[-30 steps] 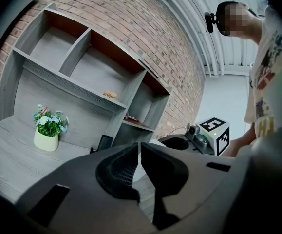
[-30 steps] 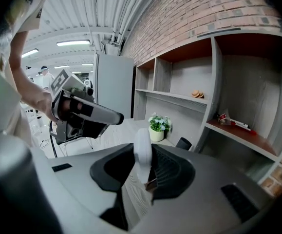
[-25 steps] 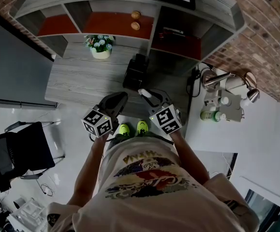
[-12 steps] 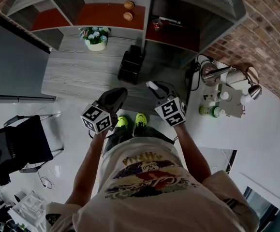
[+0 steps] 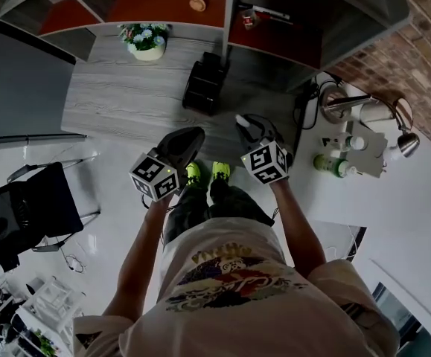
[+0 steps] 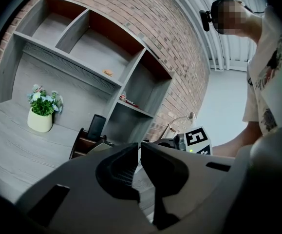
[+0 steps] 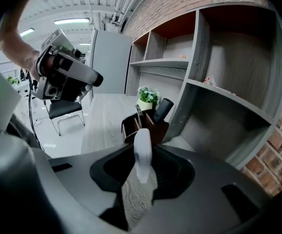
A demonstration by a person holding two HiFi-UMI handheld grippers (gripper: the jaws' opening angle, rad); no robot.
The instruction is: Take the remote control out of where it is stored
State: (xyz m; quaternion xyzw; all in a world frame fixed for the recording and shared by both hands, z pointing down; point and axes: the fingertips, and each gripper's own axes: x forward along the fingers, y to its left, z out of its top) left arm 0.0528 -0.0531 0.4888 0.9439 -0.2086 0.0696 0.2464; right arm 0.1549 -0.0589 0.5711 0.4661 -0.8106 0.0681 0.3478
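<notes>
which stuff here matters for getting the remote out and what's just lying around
Job: remote control, wooden holder it stands in.
Lying about: flower pot, desk lamp, green bottle, two buns, office chair.

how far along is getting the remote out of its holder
Done: nothing yet; the remote control stands in the dark holder on the desk. In hand: both grippers hang short of it, the left gripper all but closed and empty, the right gripper closed on a white object. Left: reach the holder, grip the remote control, lift it out.
</notes>
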